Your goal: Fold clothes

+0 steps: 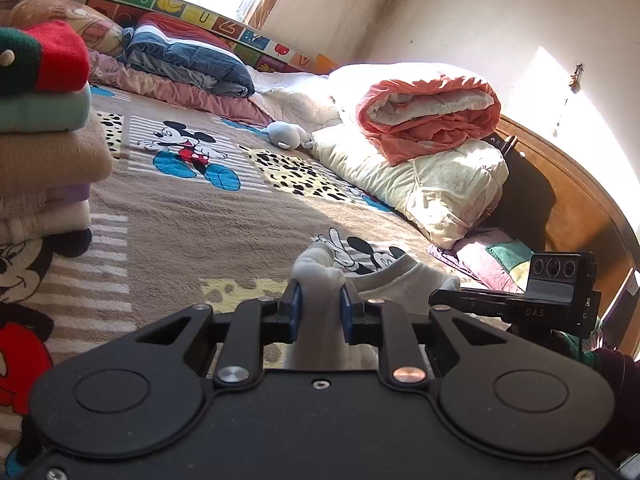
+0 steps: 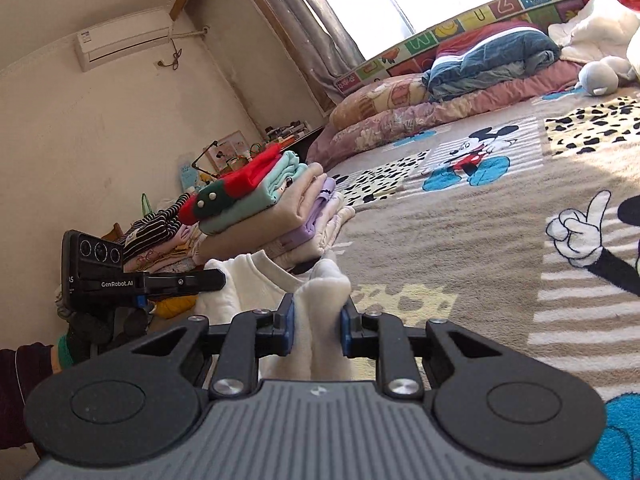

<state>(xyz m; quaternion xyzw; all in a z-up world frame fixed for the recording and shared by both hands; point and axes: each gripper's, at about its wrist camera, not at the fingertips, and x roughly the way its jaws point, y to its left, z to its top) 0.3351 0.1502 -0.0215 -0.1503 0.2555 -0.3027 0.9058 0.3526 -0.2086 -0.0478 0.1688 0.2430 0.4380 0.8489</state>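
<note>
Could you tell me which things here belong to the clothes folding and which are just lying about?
Part of the job:
- white sweatshirt, pinched by both grippers
- left gripper
- right gripper
- stack of folded clothes
- unfolded heap behind it

Just lying about:
- orange quilt roll
- blue blanket
- grey plush toy
- air conditioner

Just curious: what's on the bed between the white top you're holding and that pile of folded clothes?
Only the bare cartoon blanket; the right wrist view shows nothing between white top and pile.
</note>
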